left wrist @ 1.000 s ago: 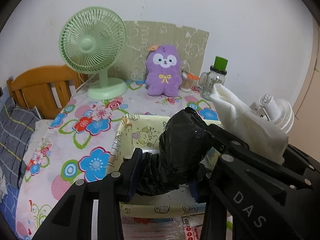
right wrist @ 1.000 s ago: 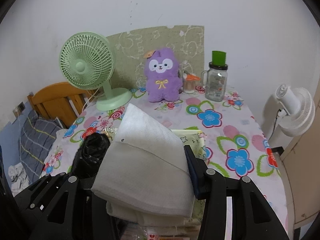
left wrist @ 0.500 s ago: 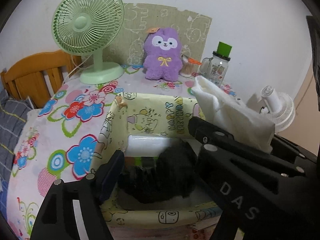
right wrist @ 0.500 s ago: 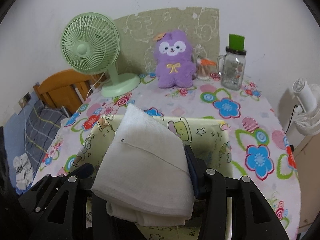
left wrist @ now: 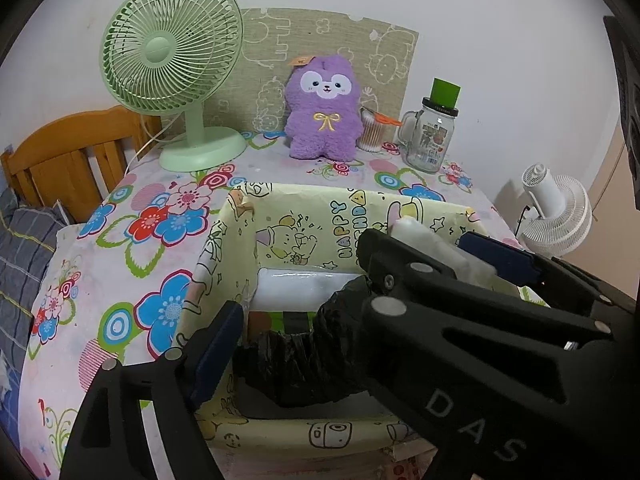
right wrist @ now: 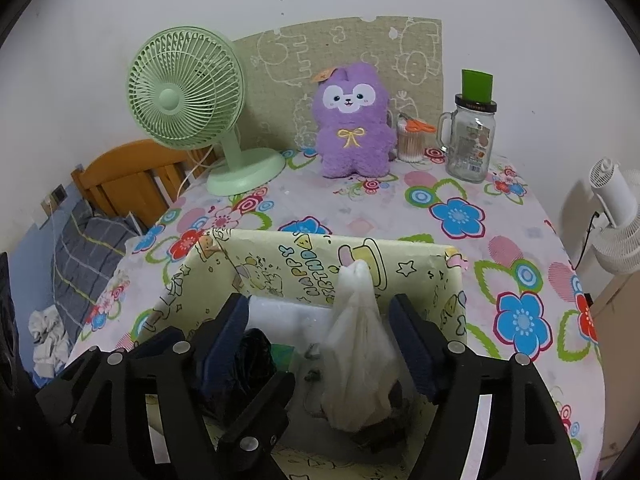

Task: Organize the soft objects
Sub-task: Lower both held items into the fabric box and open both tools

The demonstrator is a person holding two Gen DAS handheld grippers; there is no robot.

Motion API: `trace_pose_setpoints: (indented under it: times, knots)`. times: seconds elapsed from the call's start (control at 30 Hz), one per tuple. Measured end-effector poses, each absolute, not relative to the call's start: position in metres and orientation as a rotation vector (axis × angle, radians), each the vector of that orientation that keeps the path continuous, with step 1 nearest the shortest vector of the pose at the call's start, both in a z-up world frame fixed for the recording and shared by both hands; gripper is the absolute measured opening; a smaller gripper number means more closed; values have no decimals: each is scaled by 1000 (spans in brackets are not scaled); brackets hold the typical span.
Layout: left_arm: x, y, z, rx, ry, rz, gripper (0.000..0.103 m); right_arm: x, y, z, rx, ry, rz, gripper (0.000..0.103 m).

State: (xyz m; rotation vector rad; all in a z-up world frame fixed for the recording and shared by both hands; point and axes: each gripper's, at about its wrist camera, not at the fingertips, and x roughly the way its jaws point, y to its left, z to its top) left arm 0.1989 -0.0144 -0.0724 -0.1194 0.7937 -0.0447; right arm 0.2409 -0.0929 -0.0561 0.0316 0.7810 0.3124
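Observation:
A pale yellow cartoon-print box (left wrist: 308,216) (right wrist: 280,264) stands open-topped on the flowered table. My left gripper (left wrist: 296,312) is open inside it, with a crumpled black plastic bag (left wrist: 308,360) lying loose between the jaws on the box floor. My right gripper (right wrist: 320,336) is open over the box, with a white folded cloth (right wrist: 356,352) standing free between its jaws; the cloth also shows in the left wrist view (left wrist: 432,248). The black bag (right wrist: 256,356) lies by the right gripper's left finger. A purple plush toy (left wrist: 322,114) (right wrist: 352,120) sits at the back.
A green desk fan (left wrist: 176,60) (right wrist: 188,96) stands back left, with a glass mug jar with a green lid (left wrist: 432,132) (right wrist: 472,136) and a cotton-swab cup (right wrist: 412,140) back right. A wooden bed headboard (left wrist: 60,152) is left, a white fan (left wrist: 556,208) right.
Both grippers lowered into the box and opened. The left one let go of the black bag; the right one released the white cloth, which now stands in the box.

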Motion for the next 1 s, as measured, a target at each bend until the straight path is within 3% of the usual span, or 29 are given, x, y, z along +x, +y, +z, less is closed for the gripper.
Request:
trace_pose_setpoints:
  times: [0.33,1.0]
  knots:
    - [186,-18,-68,-106,781,-25,94,224,-101,-51,35,760,309,81]
    - [151,-29,-54,-99,747,-45,98,177,-115,-40,31,713,281,82]
